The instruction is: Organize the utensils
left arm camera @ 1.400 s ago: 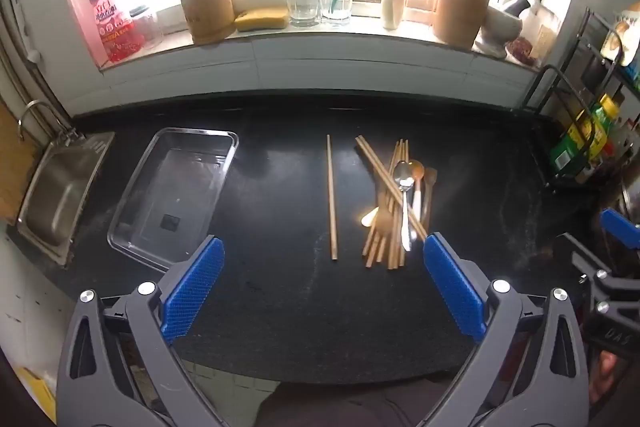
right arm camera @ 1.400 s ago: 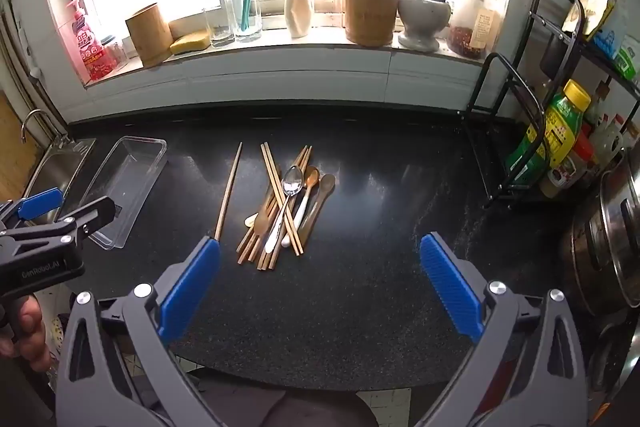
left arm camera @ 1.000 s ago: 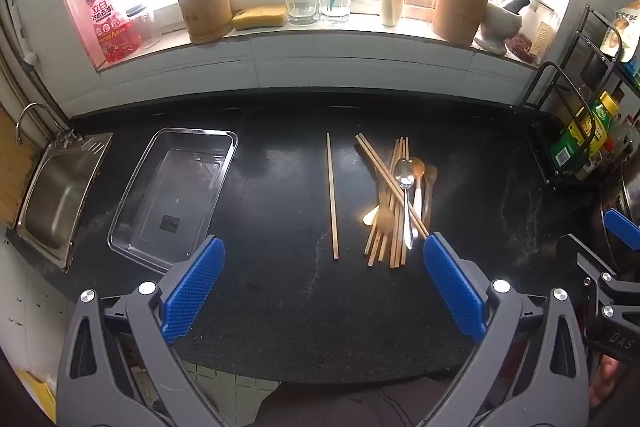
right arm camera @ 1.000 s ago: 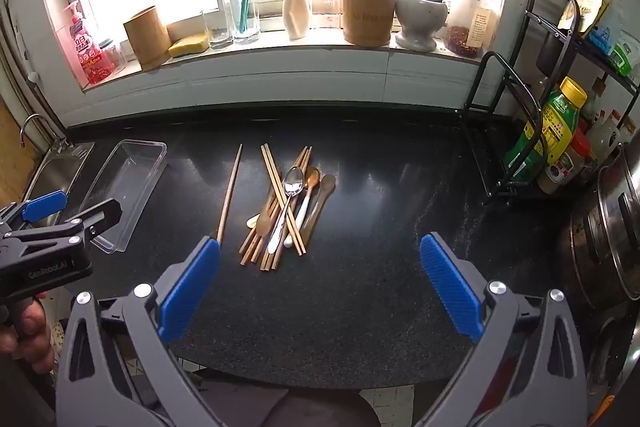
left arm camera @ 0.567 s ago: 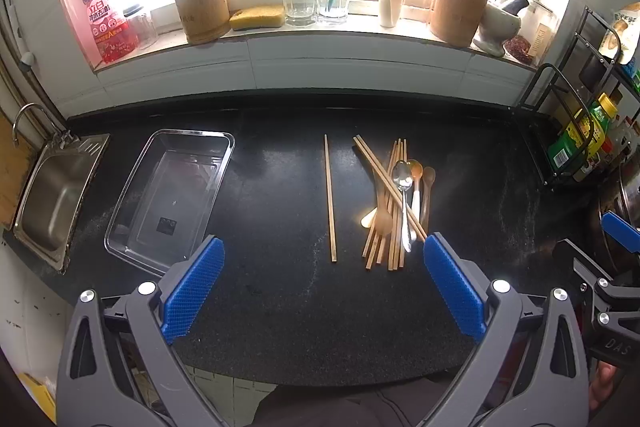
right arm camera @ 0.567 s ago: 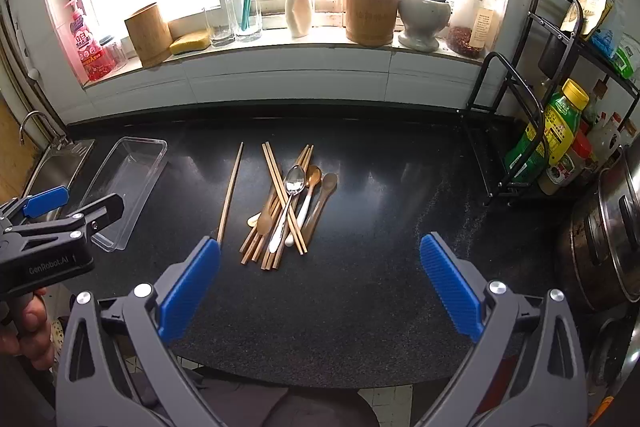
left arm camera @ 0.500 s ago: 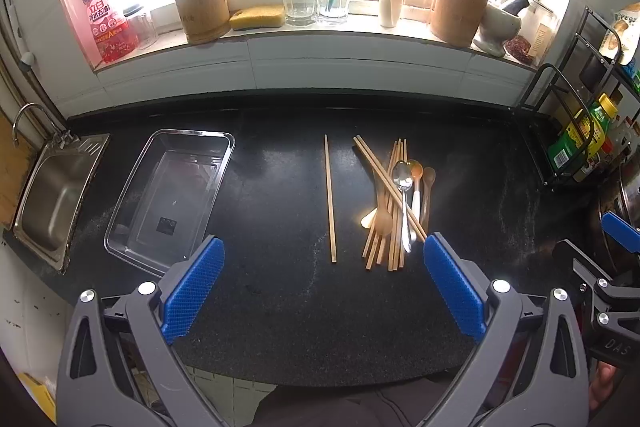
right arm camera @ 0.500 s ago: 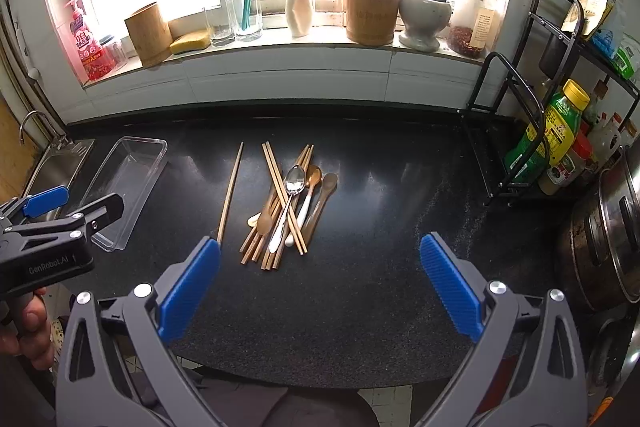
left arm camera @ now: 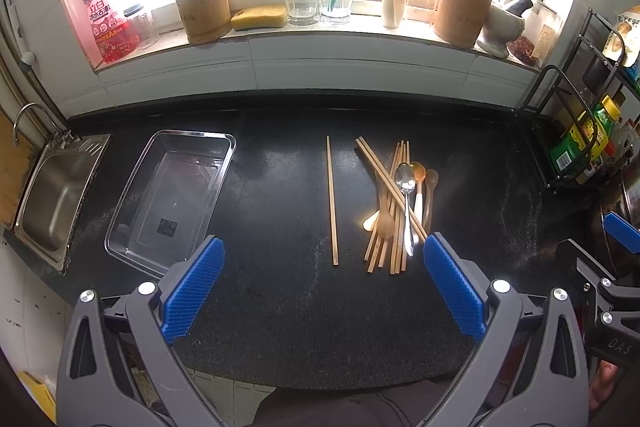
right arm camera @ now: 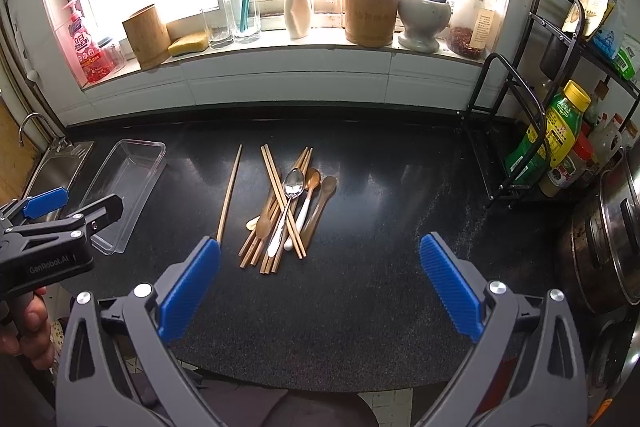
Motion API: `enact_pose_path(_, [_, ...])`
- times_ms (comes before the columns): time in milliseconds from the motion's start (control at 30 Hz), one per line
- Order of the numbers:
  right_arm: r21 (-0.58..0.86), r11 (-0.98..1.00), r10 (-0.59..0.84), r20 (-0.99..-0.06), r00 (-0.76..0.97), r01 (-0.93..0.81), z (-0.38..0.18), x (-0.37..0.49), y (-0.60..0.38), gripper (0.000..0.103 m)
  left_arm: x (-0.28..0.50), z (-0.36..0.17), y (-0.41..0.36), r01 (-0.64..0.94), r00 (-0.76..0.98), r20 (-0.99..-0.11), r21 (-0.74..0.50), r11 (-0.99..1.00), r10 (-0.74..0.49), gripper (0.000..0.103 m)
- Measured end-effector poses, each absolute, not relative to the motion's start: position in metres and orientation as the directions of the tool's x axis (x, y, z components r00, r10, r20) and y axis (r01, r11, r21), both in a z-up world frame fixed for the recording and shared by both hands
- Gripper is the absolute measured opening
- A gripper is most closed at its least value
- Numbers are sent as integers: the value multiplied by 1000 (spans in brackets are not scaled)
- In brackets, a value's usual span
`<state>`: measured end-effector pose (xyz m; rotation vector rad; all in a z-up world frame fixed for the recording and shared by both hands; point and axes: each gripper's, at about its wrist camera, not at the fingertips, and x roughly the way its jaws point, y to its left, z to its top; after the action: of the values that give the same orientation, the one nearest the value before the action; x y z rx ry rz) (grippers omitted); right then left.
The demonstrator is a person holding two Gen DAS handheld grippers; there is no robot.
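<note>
A pile of wooden chopsticks [left arm camera: 387, 211] and spoons, with a metal spoon [left arm camera: 406, 187] on top, lies on the black counter [left arm camera: 280, 287]. The pile also shows in the right wrist view [right arm camera: 276, 211]. One single chopstick [left arm camera: 331, 199] lies apart to the left of the pile, also in the right wrist view [right arm camera: 229, 193]. A clear plastic tray [left arm camera: 172, 195] sits empty at the left, seen too in the right wrist view [right arm camera: 124, 187]. My left gripper [left arm camera: 320, 291] is open and empty, above the counter's front edge. My right gripper [right arm camera: 316, 287] is open and empty too.
A steel sink [left arm camera: 56, 195] is at the far left. The windowsill holds bamboo holders [left arm camera: 202, 9], glasses, a soap bottle [left arm camera: 102, 23] and a mortar. A black wire rack [right arm camera: 532, 131] with bottles and a steel pot [right arm camera: 612, 231] stand at the right.
Both grippers have barely shifted; the view drifts slightly. Nothing on the counter has moved.
</note>
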<state>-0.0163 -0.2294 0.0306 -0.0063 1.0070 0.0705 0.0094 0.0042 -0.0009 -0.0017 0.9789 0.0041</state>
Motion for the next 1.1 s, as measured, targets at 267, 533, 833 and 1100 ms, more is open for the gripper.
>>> enact_pose_path(267, [27,998,57,-845,531,-63,30,-15,-229,97,12,-4,6,-2,554,-832,-1,1000,0,97])
enact_pose_path(533, [26,997,58,-849,526,-67,28,-6,-228,97,19,-7,7,-3,548,-837,-1,1000,1,97])
enact_pose_path(833, [32,997,63,-858,510,-69,20,11,-228,97,36,-12,5,-1,532,-847,1,1000,1,97])
enact_pose_path(1100, [50,997,72,-877,475,-60,3,40,-233,97,67,-23,3,1,504,-864,-1,1000,-2,97])
